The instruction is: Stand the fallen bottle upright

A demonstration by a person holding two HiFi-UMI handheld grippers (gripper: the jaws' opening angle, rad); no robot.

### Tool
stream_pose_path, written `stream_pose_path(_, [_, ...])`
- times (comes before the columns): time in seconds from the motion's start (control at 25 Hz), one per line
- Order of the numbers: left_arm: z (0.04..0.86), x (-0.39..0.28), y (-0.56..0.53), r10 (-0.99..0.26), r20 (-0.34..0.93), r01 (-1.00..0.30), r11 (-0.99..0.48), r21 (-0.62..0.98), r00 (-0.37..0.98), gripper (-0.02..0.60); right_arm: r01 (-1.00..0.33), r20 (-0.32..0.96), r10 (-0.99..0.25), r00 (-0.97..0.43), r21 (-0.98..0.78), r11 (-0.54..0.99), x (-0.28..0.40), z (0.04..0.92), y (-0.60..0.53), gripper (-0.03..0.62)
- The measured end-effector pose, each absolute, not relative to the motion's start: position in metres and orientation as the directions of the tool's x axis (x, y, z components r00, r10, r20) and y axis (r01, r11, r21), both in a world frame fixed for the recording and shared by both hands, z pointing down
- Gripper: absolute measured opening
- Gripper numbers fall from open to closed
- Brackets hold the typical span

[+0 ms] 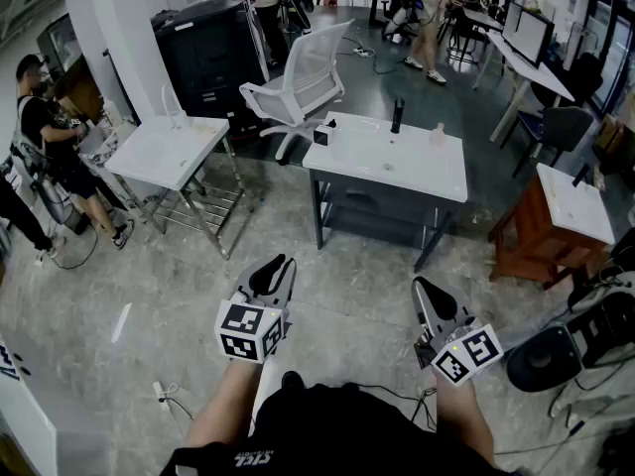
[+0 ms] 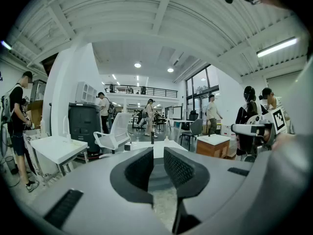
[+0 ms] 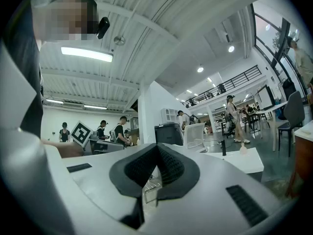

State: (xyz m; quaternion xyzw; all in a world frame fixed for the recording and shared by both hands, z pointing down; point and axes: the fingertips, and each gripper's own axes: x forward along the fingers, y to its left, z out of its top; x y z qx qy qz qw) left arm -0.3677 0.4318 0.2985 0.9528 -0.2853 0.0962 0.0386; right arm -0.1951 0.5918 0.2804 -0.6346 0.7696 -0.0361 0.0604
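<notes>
A white table [image 1: 397, 167] stands a few steps ahead in the head view. On its far edge a dark bottle [image 1: 397, 115] stands upright, with a small clear bottle [image 1: 438, 135] to its right and a black-and-white cube [image 1: 322, 132] to its left. Both bottles show far off as the dark bottle [image 2: 152, 137] and clear bottle [image 2: 167, 138], and again as the dark bottle [image 3: 224, 148] and clear bottle [image 3: 243, 149]. My left gripper [image 1: 282, 261] is held low over the floor, its jaws a narrow gap apart and empty [image 2: 157, 152]. My right gripper [image 1: 419, 285] is shut on nothing [image 3: 157, 146].
A white office chair [image 1: 303, 77] and a black cabinet [image 1: 213, 53] stand behind the table. A second white table [image 1: 169, 147] is at the left, a brown wooden table [image 1: 556, 216] at the right. People [image 1: 50, 137] stand at the left; cables and black gear [image 1: 575, 345] lie on the floor.
</notes>
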Motion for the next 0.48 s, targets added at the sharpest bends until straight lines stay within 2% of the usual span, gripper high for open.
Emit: stream_pose_path(0.48, [0.301, -0.346, 0.455, -0.522, 0.217, -0.537, -0.844, 0.013, 0.825, 0.075, -0.971, -0.041, -0.980, -0.193, -0.134, 0.196, -0.180, 0.282, 0.613, 0.009])
